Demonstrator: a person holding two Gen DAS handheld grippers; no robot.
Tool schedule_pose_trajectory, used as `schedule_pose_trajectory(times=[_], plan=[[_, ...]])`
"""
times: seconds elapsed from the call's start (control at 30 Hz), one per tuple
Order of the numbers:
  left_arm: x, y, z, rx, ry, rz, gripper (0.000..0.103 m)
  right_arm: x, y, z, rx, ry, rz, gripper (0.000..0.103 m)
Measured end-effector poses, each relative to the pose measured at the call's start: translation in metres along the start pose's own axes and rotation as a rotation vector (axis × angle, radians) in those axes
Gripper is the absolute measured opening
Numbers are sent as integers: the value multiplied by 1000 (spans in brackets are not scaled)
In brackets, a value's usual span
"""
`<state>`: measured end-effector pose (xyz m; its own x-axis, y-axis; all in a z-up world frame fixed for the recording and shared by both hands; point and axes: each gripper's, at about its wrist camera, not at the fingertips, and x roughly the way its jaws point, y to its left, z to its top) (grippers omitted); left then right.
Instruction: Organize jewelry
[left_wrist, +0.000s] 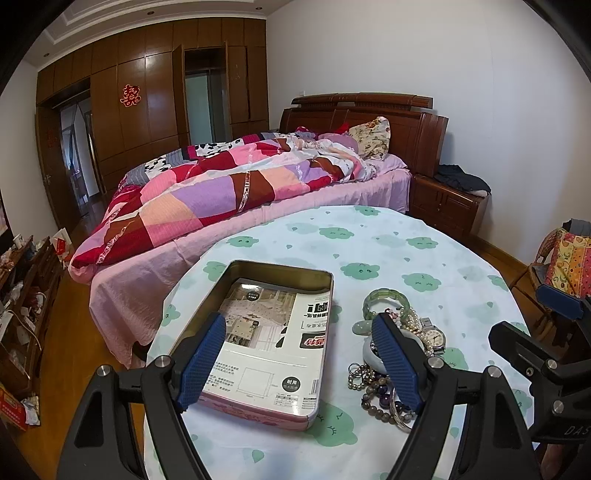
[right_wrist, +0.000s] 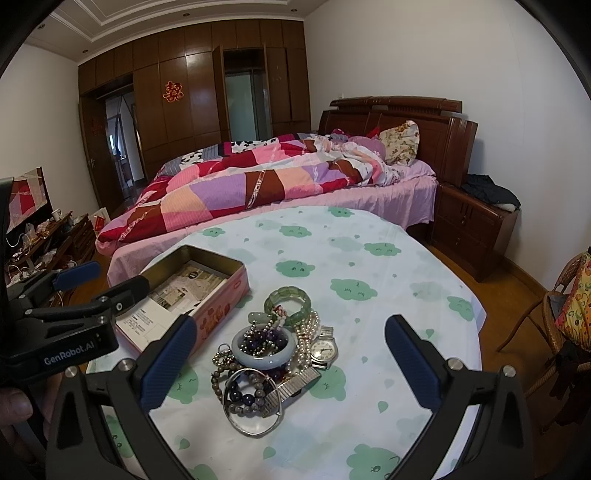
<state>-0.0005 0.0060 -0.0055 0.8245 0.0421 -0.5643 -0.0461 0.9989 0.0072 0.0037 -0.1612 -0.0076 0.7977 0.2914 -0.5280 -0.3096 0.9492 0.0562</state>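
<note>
A pile of jewelry (right_wrist: 273, 354) lies on the round table: a green jade bracelet (right_wrist: 290, 299), a pale bangle (right_wrist: 264, 350), a wristwatch (right_wrist: 323, 349), pearls, dark bead bracelets and a silver bangle (right_wrist: 253, 400). An open pink tin (left_wrist: 266, 343) with a printed leaflet inside sits left of the pile; it also shows in the right wrist view (right_wrist: 207, 291). My left gripper (left_wrist: 301, 354) is open above the tin's near right part, its right finger over the pile (left_wrist: 391, 354). My right gripper (right_wrist: 291, 358) is open and empty, straddling the pile from the near side.
The table wears a white cloth with green prints (right_wrist: 369, 266). Behind it stands a bed with a patchwork quilt (right_wrist: 258, 181) and a wooden nightstand (right_wrist: 476, 229). A wicker chair (right_wrist: 554, 325) is at the right. A cluttered low shelf (right_wrist: 48, 236) is at the left.
</note>
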Motion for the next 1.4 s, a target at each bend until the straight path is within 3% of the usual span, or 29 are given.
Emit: schedule_pose_trajectory(times=[1.2, 1.4], plan=[[3, 8, -6, 7, 12, -2, 81, 8, -4, 3, -8, 6, 2, 103], [25, 12, -16, -2, 74, -14, 81, 32, -39, -18, 35, 33, -102, 103]])
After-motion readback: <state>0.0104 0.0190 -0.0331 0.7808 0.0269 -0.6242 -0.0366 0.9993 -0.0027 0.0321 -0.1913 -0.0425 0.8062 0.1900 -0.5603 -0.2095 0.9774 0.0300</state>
